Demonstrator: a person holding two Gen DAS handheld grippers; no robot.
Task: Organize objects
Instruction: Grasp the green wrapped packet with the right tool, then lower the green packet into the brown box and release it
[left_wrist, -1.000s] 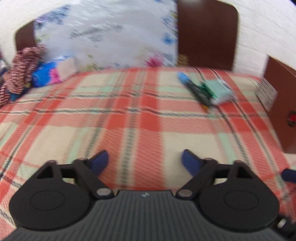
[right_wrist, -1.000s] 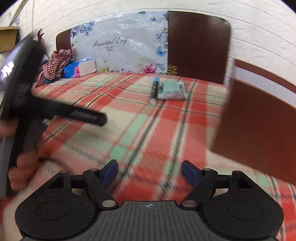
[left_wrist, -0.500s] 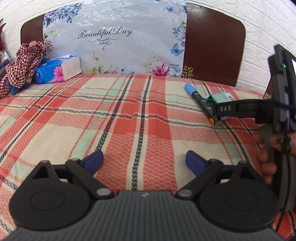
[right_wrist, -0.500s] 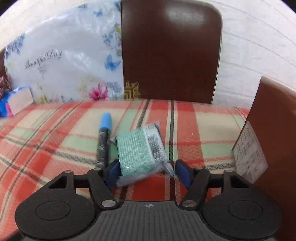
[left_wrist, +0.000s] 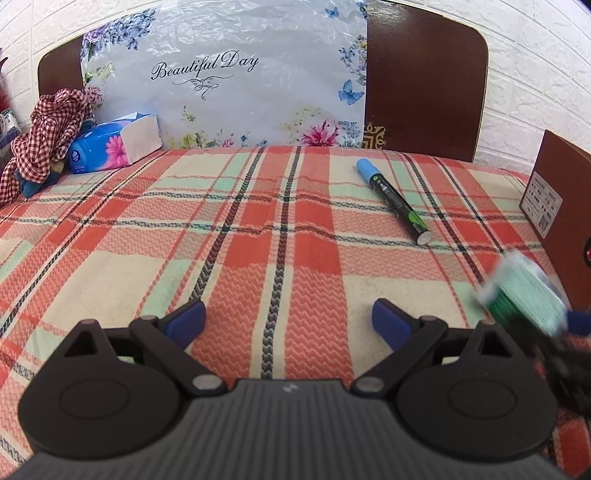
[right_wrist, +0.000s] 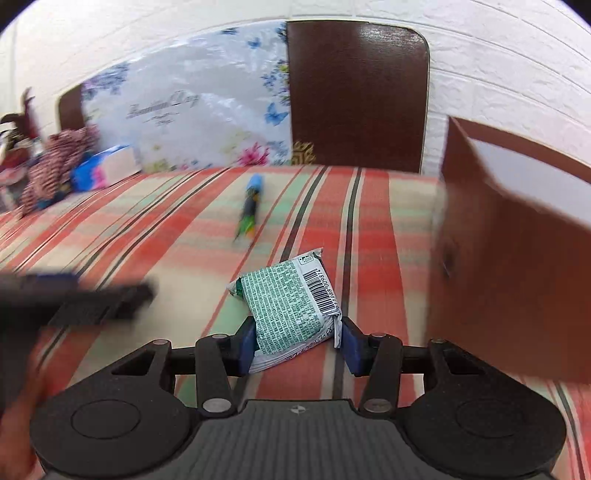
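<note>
Right gripper: the black hand-held gripper with blue pads (right_wrist: 297, 341) has its jaws drawn in on both sides of a green-and-white printed plastic packet with a barcode (right_wrist: 286, 306), which it holds lifted above the cloth; in the left wrist view the same gripper (left_wrist: 570, 321) and the packet (left_wrist: 524, 295) appear blurred at the right edge.
Left gripper: the black hand-held gripper with blue pads (left_wrist: 288, 321) has its jaws spread wide with nothing between them, low over the cloth; in the right wrist view it (right_wrist: 74, 295) is a dark blur at the left.
Bed cover: a red, cream and mint plaid woven cloth (left_wrist: 258, 236) fills the middle of both views.
Headboard: a dark brown glossy wooden board (left_wrist: 421, 77) stands behind the cloth, against a white brick-pattern wall (left_wrist: 532, 74).
Floral sheet: a white plastic sheet printed with flowers, butterflies and "Beautiful Day" (left_wrist: 229, 81) leans against the left part of the headboard.
Brown box: a dark brown cardboard box with a white label (left_wrist: 557, 206) stands at the right edge of the cloth, just beside the held packet; it looms large and blurred in the right wrist view (right_wrist: 509, 258).
Checked cloth: a red-and-white gingham fabric bundle (left_wrist: 40, 133) is heaped at the far left.
Tissue pack: a blue soft pack with a pink flower (left_wrist: 114, 147) lies touching the gingham bundle.
Marker: 1 black marker pen with a blue cap (left_wrist: 393, 201) lies alone on the cloth, cap toward the headboard, well apart from the packet.
</note>
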